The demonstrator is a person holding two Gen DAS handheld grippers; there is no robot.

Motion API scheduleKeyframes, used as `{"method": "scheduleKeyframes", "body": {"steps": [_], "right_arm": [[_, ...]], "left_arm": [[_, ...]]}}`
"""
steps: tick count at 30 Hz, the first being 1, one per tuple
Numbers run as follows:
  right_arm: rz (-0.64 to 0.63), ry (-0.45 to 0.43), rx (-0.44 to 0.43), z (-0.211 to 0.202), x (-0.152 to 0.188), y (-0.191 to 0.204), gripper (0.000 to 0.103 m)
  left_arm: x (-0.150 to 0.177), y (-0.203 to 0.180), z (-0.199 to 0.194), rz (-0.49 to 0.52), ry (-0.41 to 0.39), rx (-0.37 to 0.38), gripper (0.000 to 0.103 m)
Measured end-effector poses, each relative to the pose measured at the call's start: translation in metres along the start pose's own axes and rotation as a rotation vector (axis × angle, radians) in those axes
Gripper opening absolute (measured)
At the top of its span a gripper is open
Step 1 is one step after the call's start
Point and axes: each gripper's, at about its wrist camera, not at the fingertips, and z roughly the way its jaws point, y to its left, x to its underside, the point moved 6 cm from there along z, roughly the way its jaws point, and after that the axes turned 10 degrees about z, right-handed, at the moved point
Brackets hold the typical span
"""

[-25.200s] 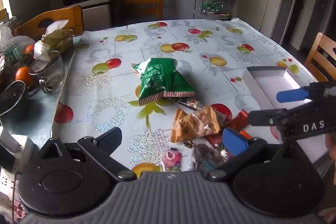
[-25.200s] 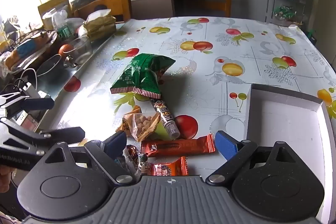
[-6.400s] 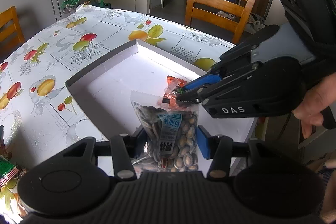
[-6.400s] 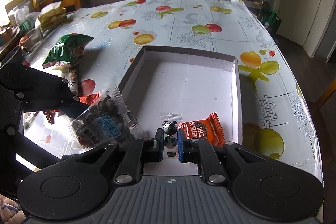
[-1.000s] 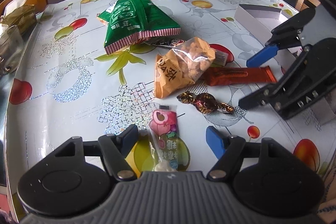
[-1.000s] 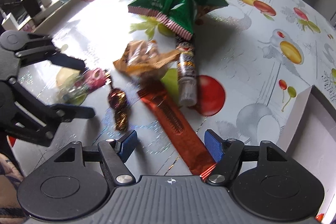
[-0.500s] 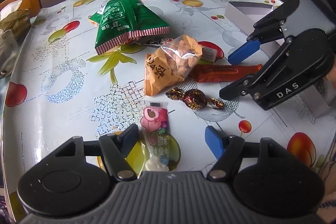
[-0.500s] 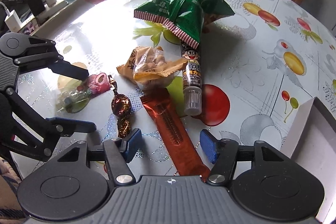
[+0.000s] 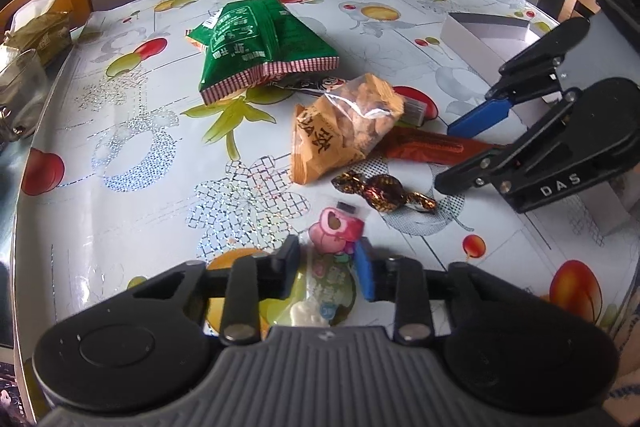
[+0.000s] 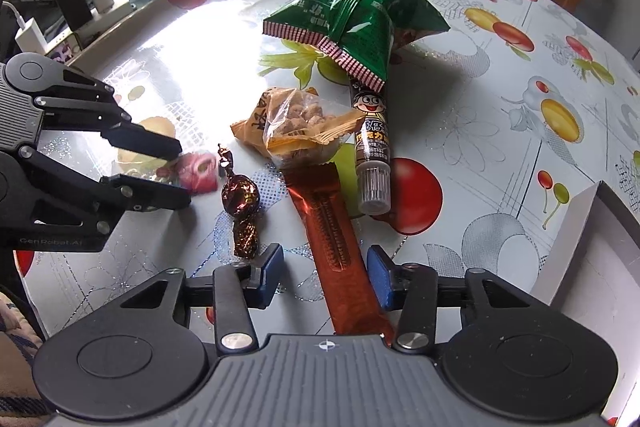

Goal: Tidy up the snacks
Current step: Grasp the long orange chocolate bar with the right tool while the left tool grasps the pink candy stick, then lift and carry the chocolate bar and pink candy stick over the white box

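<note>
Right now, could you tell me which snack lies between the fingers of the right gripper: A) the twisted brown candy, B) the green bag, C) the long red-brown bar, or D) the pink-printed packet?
C: in the right wrist view the long red-brown bar runs between the fingers of the right gripper, which stand apart on either side of it, while the twisted brown candy lies just outside the left-hand finger.

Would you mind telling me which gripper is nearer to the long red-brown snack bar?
The right gripper: its open fingers straddle the red-brown snack bar. The left gripper sits off to the side, fingers around the pink candy packet.
</note>
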Motion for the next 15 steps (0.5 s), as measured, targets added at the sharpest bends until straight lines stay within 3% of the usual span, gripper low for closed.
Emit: {"method": "scheduleKeyframes", "body": {"steps": [4,6,15], "right_arm": [[-0.004,-0.006,-0.004,-0.0014,0.0011,0.0023,0.036],[-0.002,-0.010,-0.004,-0.0021,0.0012,0.0029,0.027],[0.040,-0.016,-0.003,-0.0055,0.0039,-0.0004,0.022]], "left_arm": [[0.0009,-0.0057,-0.0018,0.027,0.006,0.010,0.013],[0.0012,-0.0078,-0.0024,0.035,0.009,0.010,0.010],[0.0043,-0.0048,-0.0056,-0.005,0.014,0.015,0.006]]}}
